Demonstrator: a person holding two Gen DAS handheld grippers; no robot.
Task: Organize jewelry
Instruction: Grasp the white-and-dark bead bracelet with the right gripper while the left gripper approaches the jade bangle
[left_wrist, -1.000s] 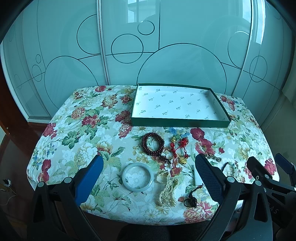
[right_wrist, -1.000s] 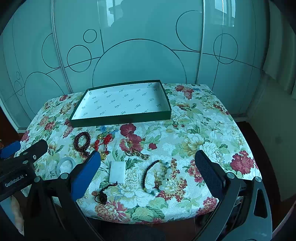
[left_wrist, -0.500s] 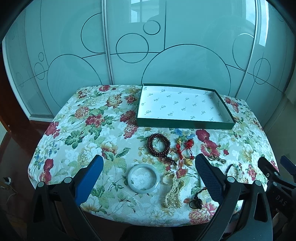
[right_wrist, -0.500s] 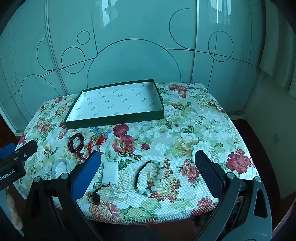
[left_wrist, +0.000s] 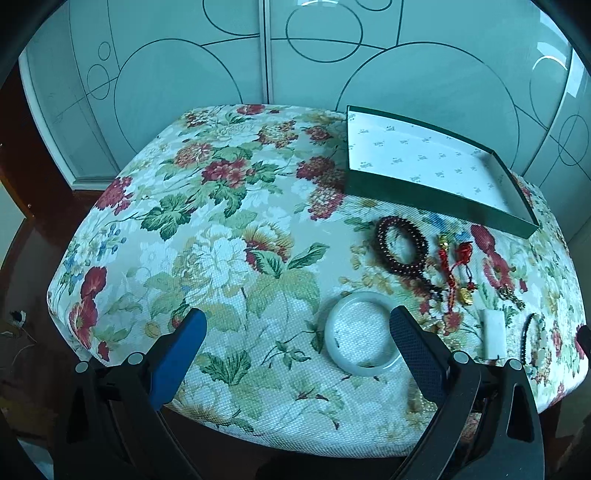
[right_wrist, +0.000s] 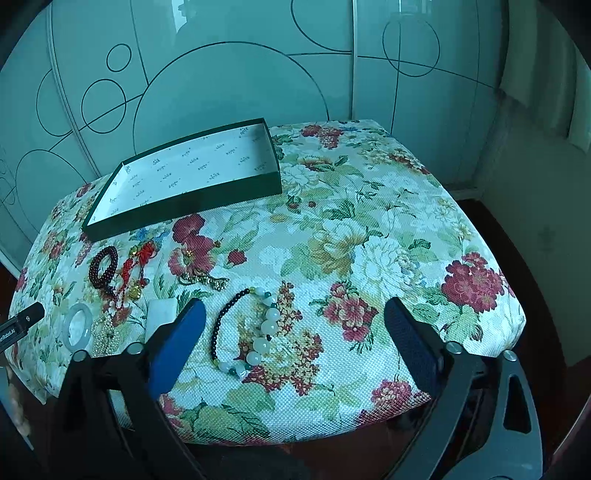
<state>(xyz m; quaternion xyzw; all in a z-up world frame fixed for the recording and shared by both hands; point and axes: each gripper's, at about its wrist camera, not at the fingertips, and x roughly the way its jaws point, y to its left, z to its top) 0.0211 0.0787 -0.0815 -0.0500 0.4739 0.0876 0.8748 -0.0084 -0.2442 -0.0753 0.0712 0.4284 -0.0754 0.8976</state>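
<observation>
Pale jade bangle (left_wrist: 362, 334), smooth, flat on floral tablecloth (left_wrist: 221, 236), near dark-red bead bracelet (left_wrist: 400, 245).

one green tray (right_wrist: 192, 199), four bracelets (right_wrist: 240, 325), two pendants (right_wrist: 160, 312)

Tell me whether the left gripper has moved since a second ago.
Yes. The left gripper has come down and forward toward the table; the pale bangle and green box loom larger in its view.

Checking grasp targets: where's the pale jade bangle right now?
In the left wrist view the pale jade bangle lies flat on the floral tablecloth near its front edge, just below the dark red bead bracelet, beside the left gripper's right finger.
</observation>
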